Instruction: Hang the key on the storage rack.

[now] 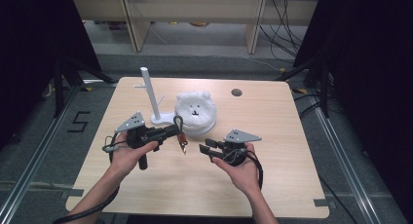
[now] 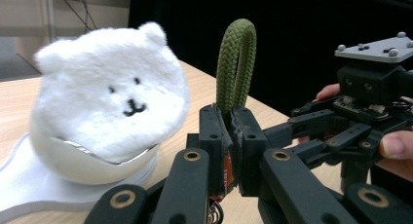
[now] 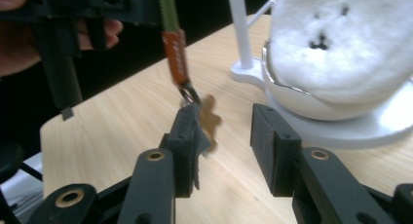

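— Keychain [image 1: 180, 134] hangs from the left gripper [image 1: 171, 131], clamped on its green loop [image 2: 235, 63] beside the white stand [image 1: 152, 100].
— Right gripper [image 1: 206, 149] gapes empty; I'd keep it clear and lift the loop over the peg.

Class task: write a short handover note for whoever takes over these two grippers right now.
Left gripper: shut on the green strap, held above the table; its orange tab and metal clip hang below.
Right gripper: open, nothing between the pads, clip just at its left jaw.
Plush bear sits on the white stand behind.
Done: strap lifted.
Left: probably hanging it on the stand.
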`<state>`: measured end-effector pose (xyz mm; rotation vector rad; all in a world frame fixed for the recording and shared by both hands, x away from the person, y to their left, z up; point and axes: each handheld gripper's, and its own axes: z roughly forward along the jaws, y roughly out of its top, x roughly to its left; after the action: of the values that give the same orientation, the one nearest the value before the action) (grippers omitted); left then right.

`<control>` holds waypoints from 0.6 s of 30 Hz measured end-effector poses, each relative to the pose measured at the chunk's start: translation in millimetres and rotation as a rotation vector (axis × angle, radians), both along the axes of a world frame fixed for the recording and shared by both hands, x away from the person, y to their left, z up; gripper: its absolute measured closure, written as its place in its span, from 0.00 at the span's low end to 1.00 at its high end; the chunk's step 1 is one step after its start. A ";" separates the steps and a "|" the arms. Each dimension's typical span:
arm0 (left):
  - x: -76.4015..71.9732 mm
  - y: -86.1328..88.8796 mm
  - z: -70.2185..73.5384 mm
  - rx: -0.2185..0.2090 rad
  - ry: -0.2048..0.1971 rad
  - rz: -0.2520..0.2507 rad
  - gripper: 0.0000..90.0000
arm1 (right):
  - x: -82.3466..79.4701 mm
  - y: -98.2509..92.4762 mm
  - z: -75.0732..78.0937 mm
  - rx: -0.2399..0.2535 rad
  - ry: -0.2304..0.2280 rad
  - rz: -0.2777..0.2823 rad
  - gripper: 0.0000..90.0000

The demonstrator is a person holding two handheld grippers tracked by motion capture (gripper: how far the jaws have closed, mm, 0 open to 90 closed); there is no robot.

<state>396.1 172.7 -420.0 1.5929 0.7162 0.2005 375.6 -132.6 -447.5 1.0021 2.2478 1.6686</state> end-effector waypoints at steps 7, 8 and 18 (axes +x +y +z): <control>-2.1 14.8 0.5 0.023 -0.009 0.046 0.93 | -4.3 -16.6 -3.1 -0.017 0.012 -0.041 0.70; -2.1 16.7 0.1 0.020 -0.010 0.049 0.93 | -4.2 -19.3 -3.5 -0.022 0.011 -0.042 0.70; -6.0 31.7 0.4 0.032 -0.018 0.073 0.93 | -10.0 -39.9 -9.1 -0.043 0.027 -0.097 0.69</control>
<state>390.1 204.4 -419.7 1.5946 0.7614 0.2806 365.6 -172.6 -456.5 1.1108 2.2039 1.5705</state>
